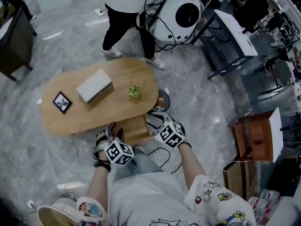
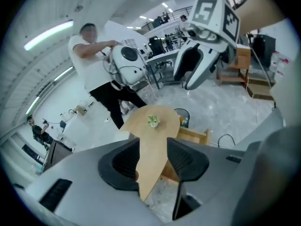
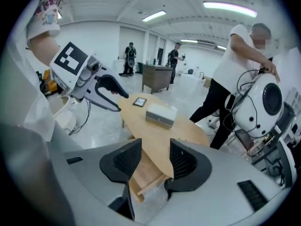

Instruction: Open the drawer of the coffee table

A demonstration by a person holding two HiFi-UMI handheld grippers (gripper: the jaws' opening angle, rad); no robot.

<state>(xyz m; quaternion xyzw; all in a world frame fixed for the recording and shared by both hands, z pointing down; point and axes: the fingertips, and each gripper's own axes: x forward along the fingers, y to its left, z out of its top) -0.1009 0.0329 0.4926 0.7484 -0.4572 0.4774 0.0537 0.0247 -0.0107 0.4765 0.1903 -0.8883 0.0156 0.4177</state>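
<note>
The oval wooden coffee table (image 1: 70, 119) stands on the grey floor in front of me. Its drawer (image 1: 136, 128) sticks out from under the near edge, pulled open; it also shows as a light wooden box (image 3: 143, 173) below the tabletop (image 3: 155, 131) and as a frame (image 2: 194, 135) beside the tabletop (image 2: 153, 140). My left gripper (image 1: 111, 132) and right gripper (image 1: 156, 118) are held above the drawer, apart from it. Both stand open with nothing between the jaws (image 2: 153, 161) (image 3: 155, 159).
On the table lie a grey box (image 1: 94, 86), a small picture frame (image 1: 62, 102) and a little plant (image 1: 134, 91). A bin (image 1: 162, 100) stands at the table's right end. A person handles a white round machine (image 1: 176, 15) beyond it. A wooden cabinet (image 1: 256, 135) is at the right.
</note>
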